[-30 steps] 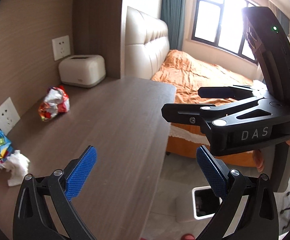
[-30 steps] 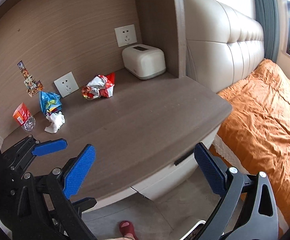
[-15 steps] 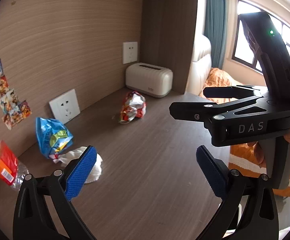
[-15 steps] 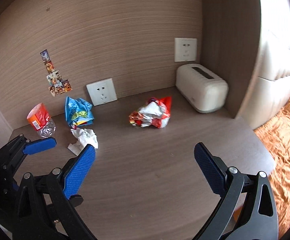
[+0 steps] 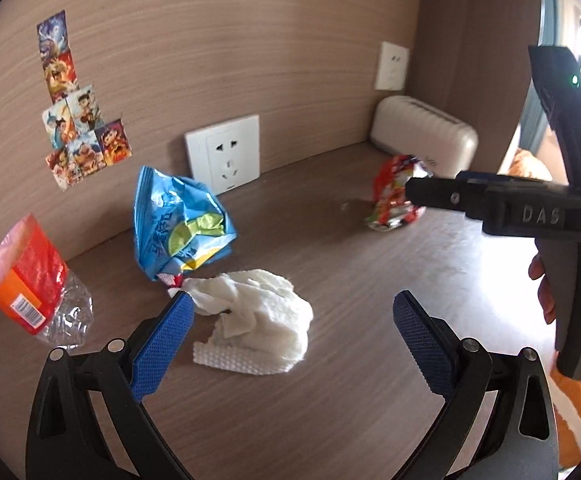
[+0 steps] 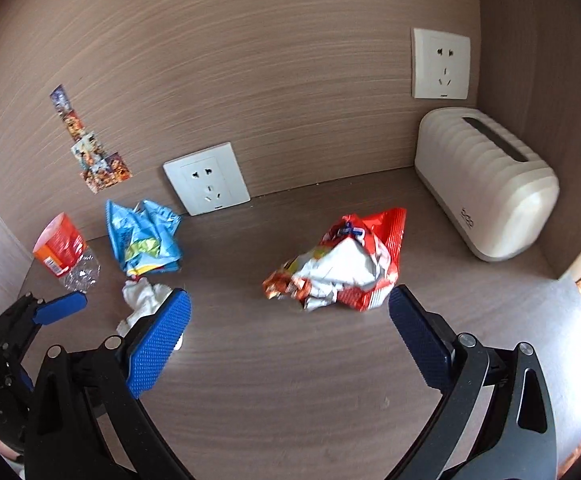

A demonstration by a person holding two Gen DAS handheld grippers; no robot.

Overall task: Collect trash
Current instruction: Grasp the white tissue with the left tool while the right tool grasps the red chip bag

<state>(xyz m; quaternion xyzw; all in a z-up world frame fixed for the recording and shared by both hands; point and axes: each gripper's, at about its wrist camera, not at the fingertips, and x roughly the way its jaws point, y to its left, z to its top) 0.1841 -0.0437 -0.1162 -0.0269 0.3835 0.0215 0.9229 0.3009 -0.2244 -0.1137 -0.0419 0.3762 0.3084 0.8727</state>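
Observation:
Trash lies on a brown wooden desk (image 5: 330, 420). A crumpled white tissue (image 5: 254, 320) sits just ahead of my open left gripper (image 5: 290, 344), with nothing between the fingers. Behind it are a blue snack bag (image 5: 178, 224) and a crushed plastic bottle with an orange label (image 5: 30, 280). A red and silver snack bag (image 6: 342, 264) lies just ahead of my open right gripper (image 6: 290, 336); that gripper's black body crosses the left wrist view and hides part of the bag (image 5: 390, 196). The tissue (image 6: 142, 300), blue bag (image 6: 142, 236) and bottle (image 6: 64, 252) show at left.
A cream tissue box (image 6: 486, 184) stands in the back right corner. Two wall sockets (image 6: 206, 180) (image 6: 440, 64) and stickers (image 5: 78, 120) are on the wood-panel wall. An orange bedspread (image 5: 530, 164) lies beyond the desk's right edge. A hand (image 5: 546, 280) holds the right gripper.
Both grippers have swung left and moved in toward the desk's back wall. The tissue and the red bag now sit much closer in front of the fingers. Both stay open.

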